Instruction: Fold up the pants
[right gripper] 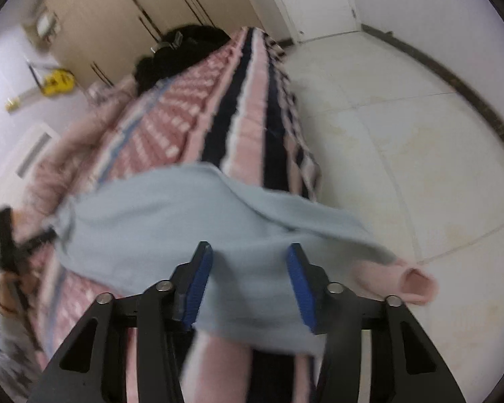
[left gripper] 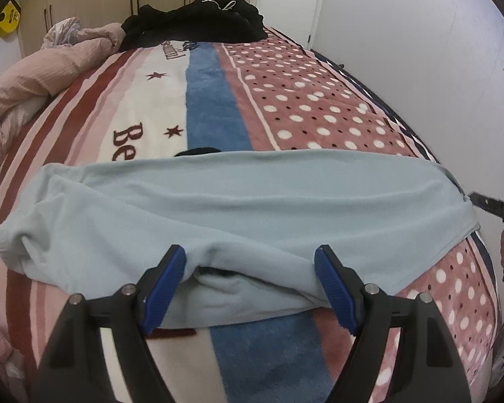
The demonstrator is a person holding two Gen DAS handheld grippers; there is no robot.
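Observation:
Light blue pants (left gripper: 252, 198) lie folded crosswise over the patterned bed blanket (left gripper: 285, 100). My left gripper (left gripper: 250, 250) is open wide at the near edge of the pants. A bunched fold of the cloth sits between its blue pads (left gripper: 166, 288) without being pinched. In the blurred right wrist view, the pants (right gripper: 158, 221) hang over the bed's side edge. My right gripper (right gripper: 249, 245) has its pads (right gripper: 198, 285) apart with loose cloth between them. The other gripper shows at each frame's side.
A heap of black clothes (left gripper: 201, 16) lies at the far end of the bed, and a pink duvet (left gripper: 33, 77) is along the left side. A pink slipper (right gripper: 403, 282) sits on the tiled floor (right gripper: 420, 134) beside the bed. Wardrobes and a white door (left gripper: 285, 0) stand behind.

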